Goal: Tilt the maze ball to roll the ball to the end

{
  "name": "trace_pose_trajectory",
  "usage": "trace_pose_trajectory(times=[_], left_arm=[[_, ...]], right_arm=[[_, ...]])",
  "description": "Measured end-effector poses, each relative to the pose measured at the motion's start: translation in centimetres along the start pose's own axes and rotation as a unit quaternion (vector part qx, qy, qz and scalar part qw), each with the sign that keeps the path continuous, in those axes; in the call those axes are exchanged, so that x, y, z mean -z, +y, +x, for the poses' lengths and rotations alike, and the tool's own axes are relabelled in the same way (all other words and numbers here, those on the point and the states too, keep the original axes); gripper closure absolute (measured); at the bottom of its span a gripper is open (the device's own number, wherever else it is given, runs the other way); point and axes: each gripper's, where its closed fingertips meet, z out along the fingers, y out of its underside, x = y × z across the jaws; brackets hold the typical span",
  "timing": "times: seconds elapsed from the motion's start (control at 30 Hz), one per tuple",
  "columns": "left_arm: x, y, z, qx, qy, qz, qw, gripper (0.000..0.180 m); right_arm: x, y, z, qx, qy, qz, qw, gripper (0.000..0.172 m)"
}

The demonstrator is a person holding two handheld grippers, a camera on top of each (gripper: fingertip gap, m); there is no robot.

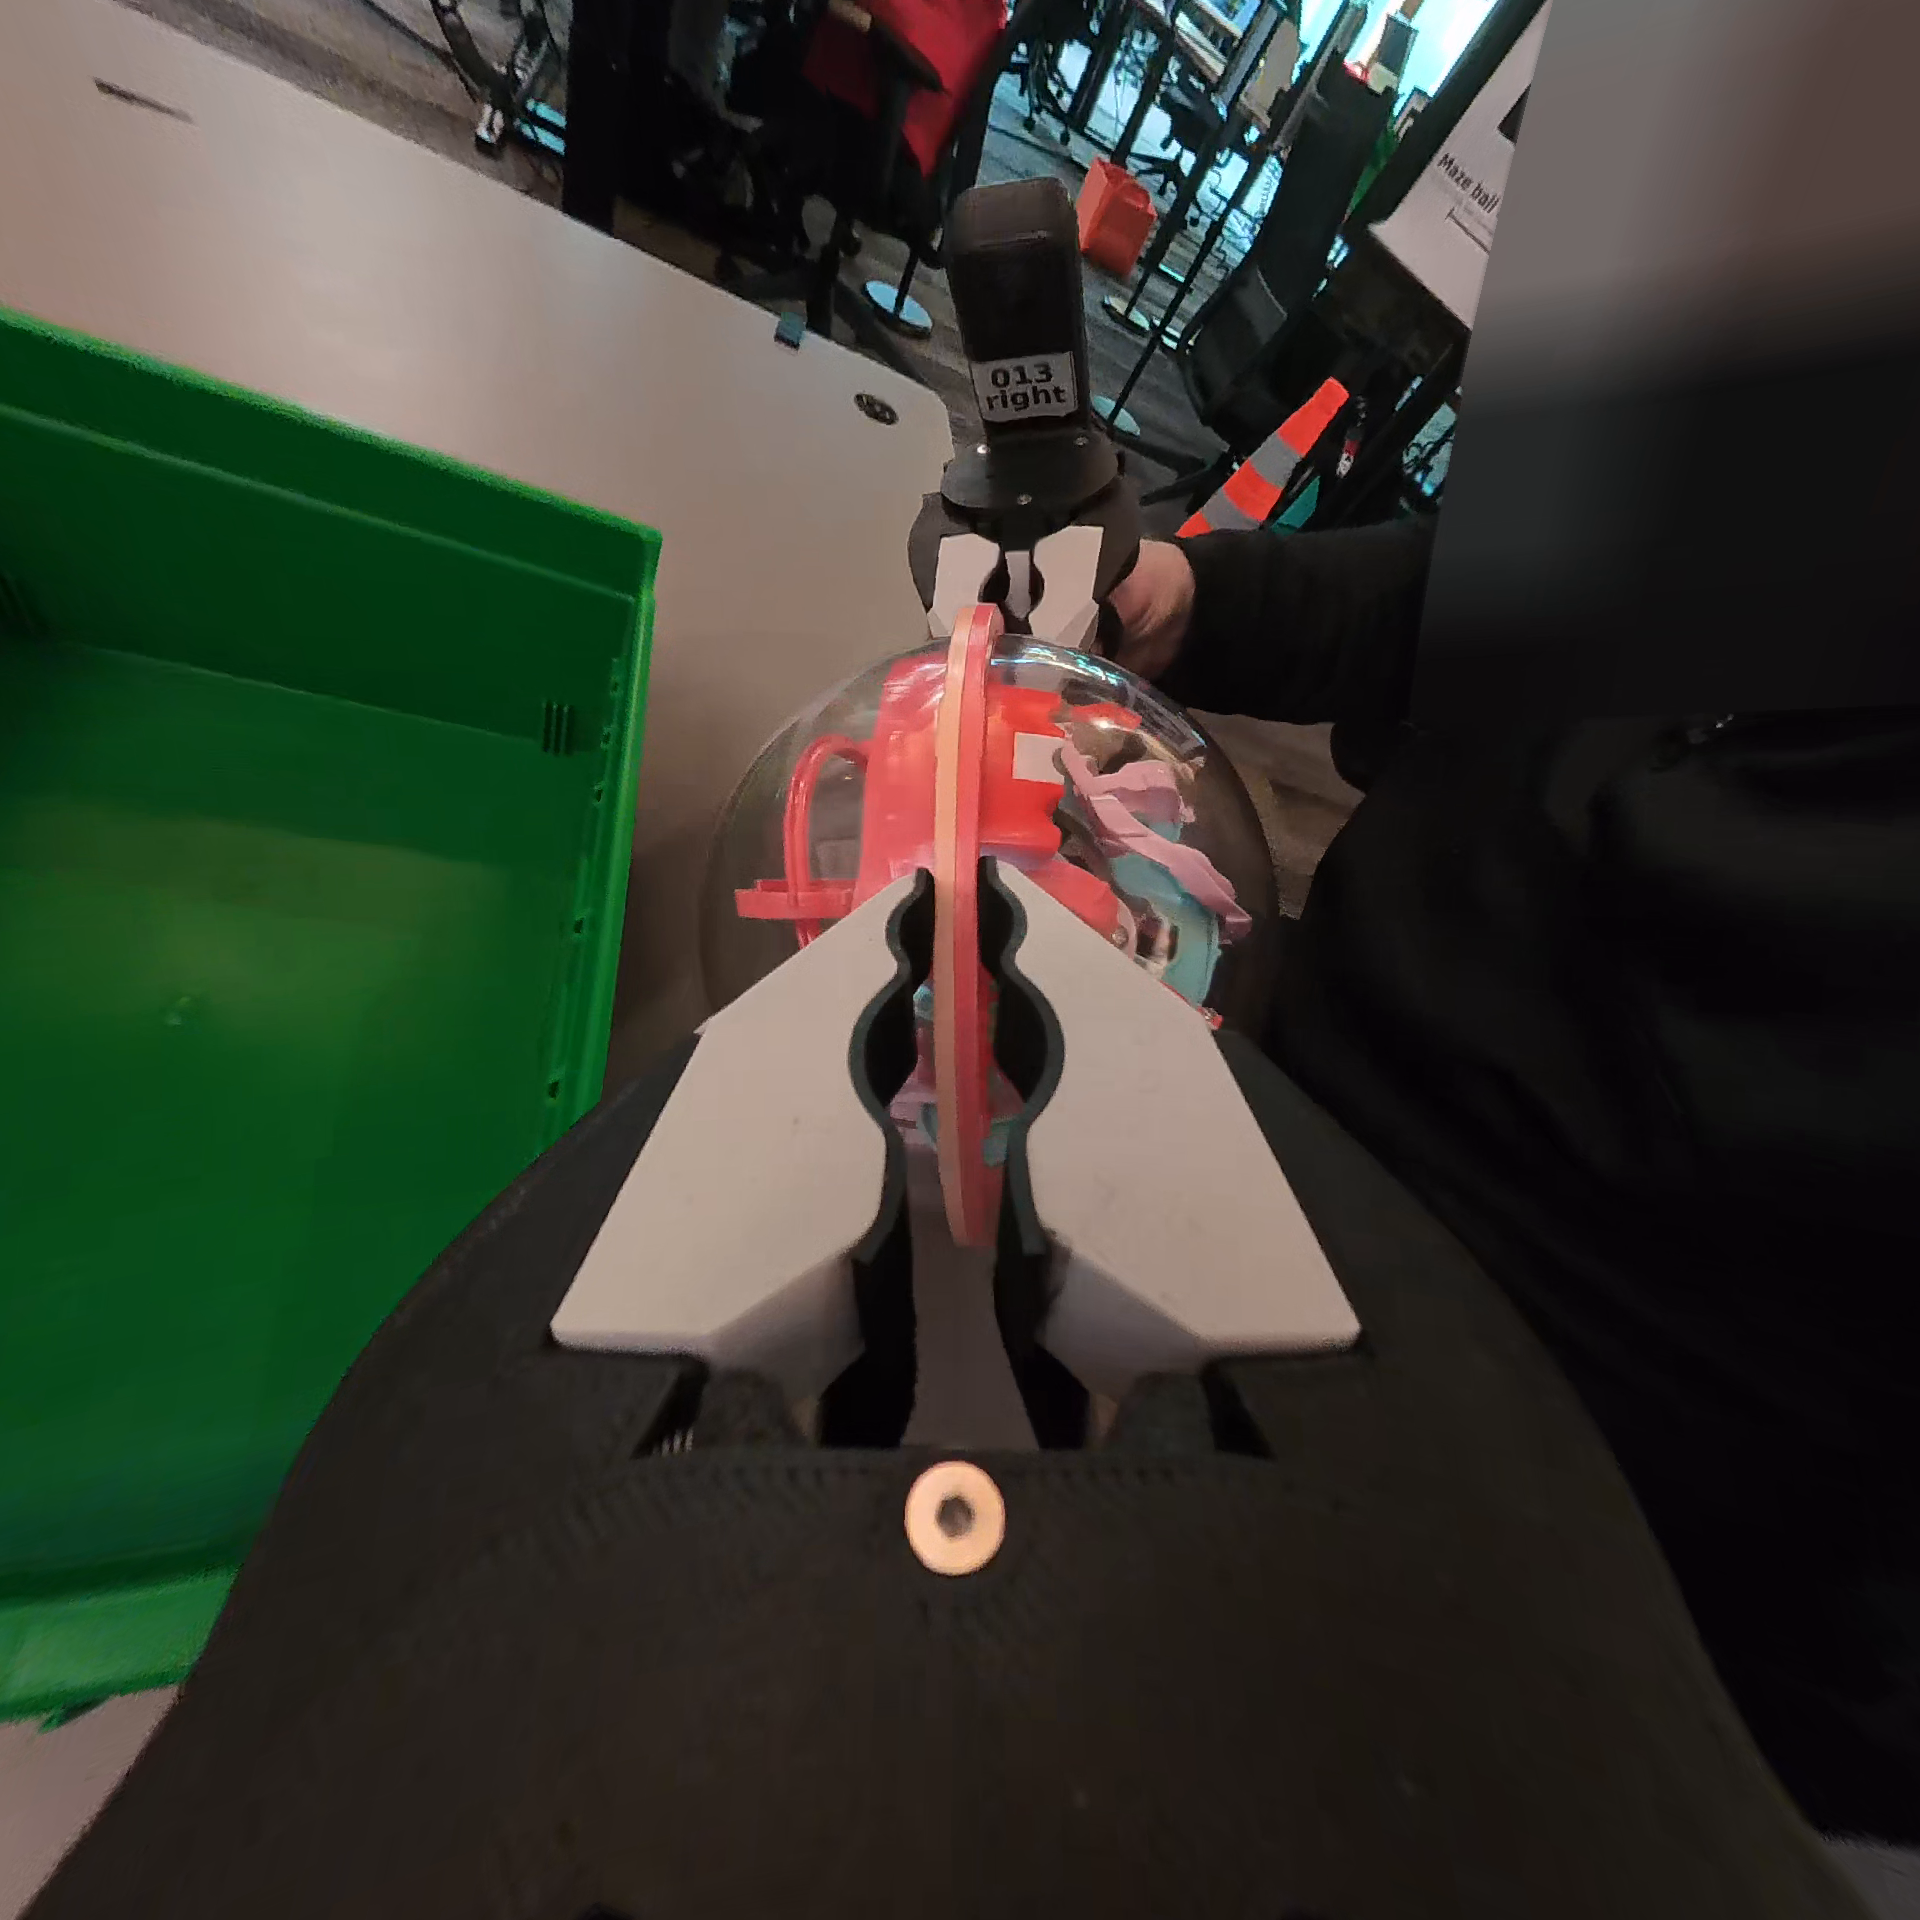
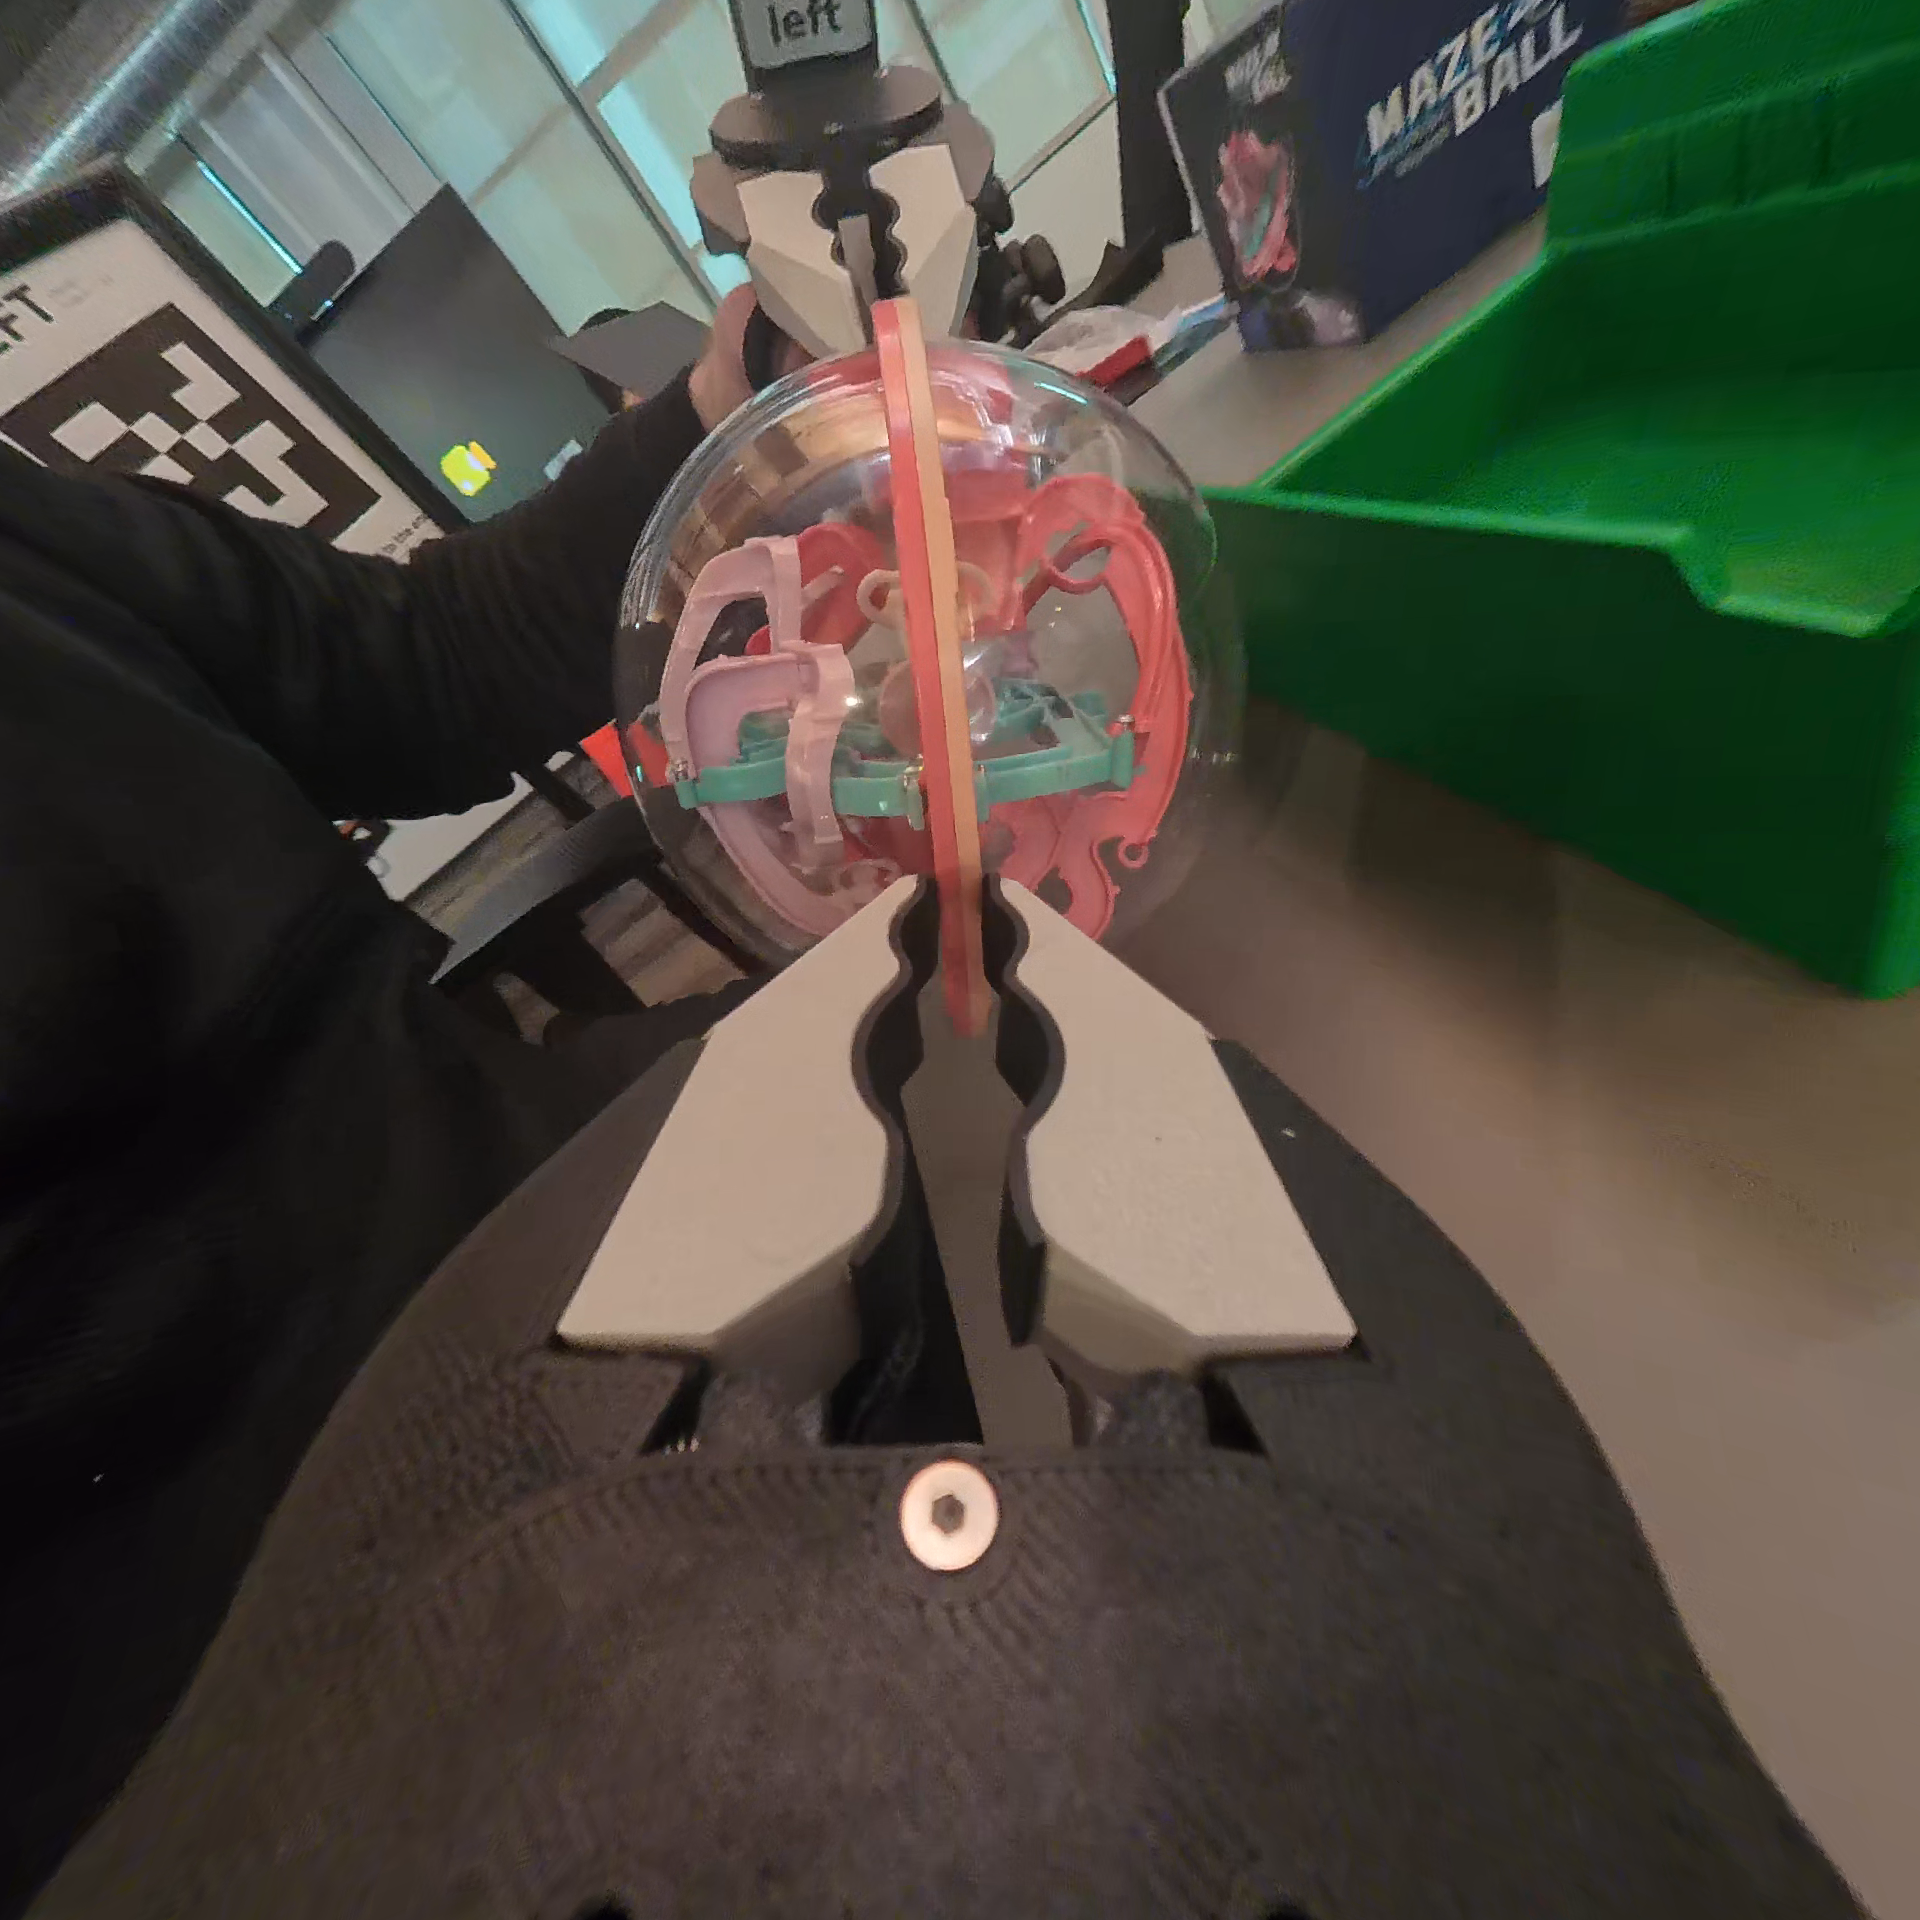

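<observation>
Your left gripper (image 1: 958, 894) and right gripper (image 2: 958, 894) each pinch the clear plastic maze ball's (image 2: 914, 665) red-and-tan equator rim (image 2: 920, 582) from opposite sides, letting you tilt it freely.

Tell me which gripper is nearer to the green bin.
Left, by a small margin, as far as I can judge. The left gripper clamps the maze ball's red rim right beside the green bin; the right gripper grips the opposite rim, the bin farther off.
</observation>
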Motion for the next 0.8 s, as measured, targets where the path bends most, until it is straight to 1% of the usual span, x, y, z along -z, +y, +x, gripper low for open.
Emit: trace_pose_trajectory(times=[0.17,0.27,0.37,0.8], left_arm=[[-0.1,-1.7,1.1,-0.033,-0.013,0.012,0.999,0.174],[-0.4,-2.3,1.8,-0.053,-0.021,0.008,0.998,0.174],[-0.6,-3.2,1.9,-0.063,-0.035,0.02,0.997,0.174],[-1.8,-4.8,3.0,-0.093,-0.028,0.037,0.995,0.174]], right_arm=[[1.3,-2.0,-0.2,0.042,0.032,0.025,0.998,0.165],[2.0,-2.7,-0.3,0.059,0.046,0.034,0.997,0.165],[2.6,-3.2,-0.5,0.071,0.056,0.042,0.995,0.165],[4.5,-4.1,-0.8,0.119,0.101,0.076,0.985,0.165]])
